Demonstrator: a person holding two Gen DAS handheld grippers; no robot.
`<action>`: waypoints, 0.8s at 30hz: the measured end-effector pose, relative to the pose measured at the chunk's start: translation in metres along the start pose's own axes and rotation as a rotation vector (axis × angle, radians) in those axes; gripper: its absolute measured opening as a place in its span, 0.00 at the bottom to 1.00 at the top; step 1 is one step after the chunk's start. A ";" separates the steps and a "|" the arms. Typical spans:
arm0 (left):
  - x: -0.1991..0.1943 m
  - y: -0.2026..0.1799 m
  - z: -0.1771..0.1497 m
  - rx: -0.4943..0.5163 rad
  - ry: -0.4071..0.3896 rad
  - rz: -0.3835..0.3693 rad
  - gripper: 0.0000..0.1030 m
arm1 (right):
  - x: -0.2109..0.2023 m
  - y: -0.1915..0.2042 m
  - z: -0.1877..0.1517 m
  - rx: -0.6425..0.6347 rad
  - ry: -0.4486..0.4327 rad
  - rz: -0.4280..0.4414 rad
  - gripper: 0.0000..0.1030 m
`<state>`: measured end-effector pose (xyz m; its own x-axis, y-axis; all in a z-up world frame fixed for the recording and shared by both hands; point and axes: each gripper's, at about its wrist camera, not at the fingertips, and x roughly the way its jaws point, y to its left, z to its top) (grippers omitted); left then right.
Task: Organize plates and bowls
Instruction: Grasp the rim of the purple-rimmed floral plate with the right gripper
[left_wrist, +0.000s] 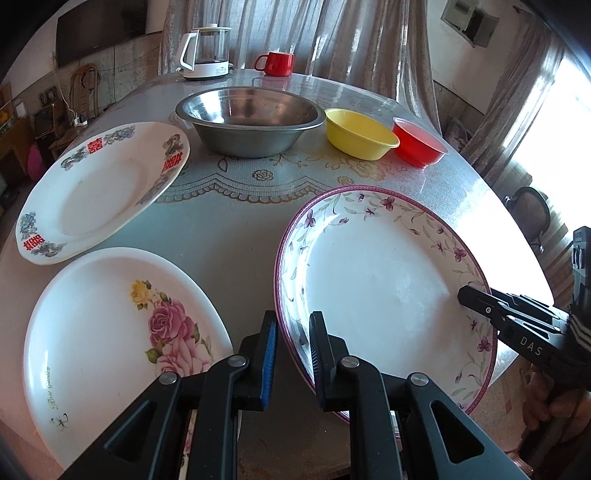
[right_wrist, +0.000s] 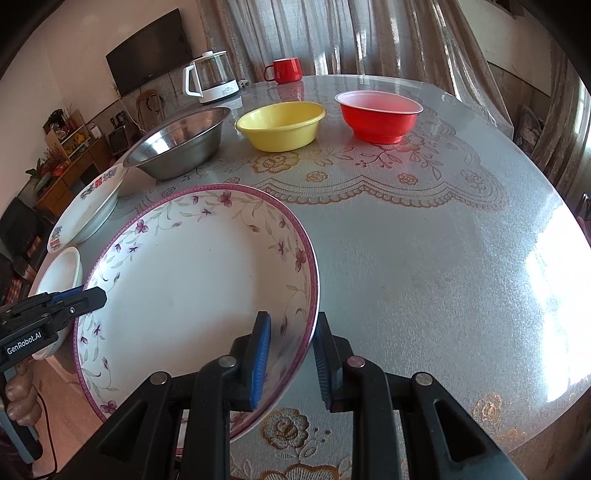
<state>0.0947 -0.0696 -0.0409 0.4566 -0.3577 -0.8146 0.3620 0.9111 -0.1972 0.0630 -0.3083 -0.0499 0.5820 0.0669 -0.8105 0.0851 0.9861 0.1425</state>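
1. The left hand-held gripper (left_wrist: 293, 363) stood with its jaws narrow around the near-left rim of the purple-flowered plate (left_wrist: 376, 280), one finger inside the rim and one outside. I judged that it was gripping the rim, but contact of both pads was not fully clear.
2. The right hand-held gripper (right_wrist: 291, 360) did the same on the opposite rim of this plate, so the plate was held from two sides. It seemed slightly tilted, above or just at the surface (right_wrist: 424, 258); I could not tell which.
3. The rose plate (left_wrist: 110, 332) lay near on the left, just beside the held plate. The plate with red characters (left_wrist: 99, 192) lay farther on the left.
4. The steel bowl (left_wrist: 247, 125), the yellow bowl (left_wrist: 360, 134) and the red bowl (left_wrist: 419, 142) stood in a row at the far side.
5. Risk: the glazed rim was smooth, so it could slip out if one gripper moved faster or loosened.
6. Risk: lowering the plate at an angle onto another plate could knock the rims and chip them.
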 end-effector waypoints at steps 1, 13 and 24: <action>0.000 0.001 0.000 -0.007 -0.002 -0.003 0.15 | 0.000 0.000 0.000 0.002 -0.001 -0.004 0.21; -0.003 -0.001 -0.008 -0.002 -0.024 0.005 0.15 | 0.001 0.003 0.000 0.006 0.011 -0.021 0.25; -0.007 0.000 -0.012 0.011 -0.050 0.003 0.17 | 0.001 0.004 0.000 0.011 0.015 -0.032 0.26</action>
<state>0.0812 -0.0646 -0.0417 0.4973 -0.3654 -0.7869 0.3698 0.9097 -0.1887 0.0642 -0.3039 -0.0502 0.5667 0.0375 -0.8231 0.1122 0.9861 0.1222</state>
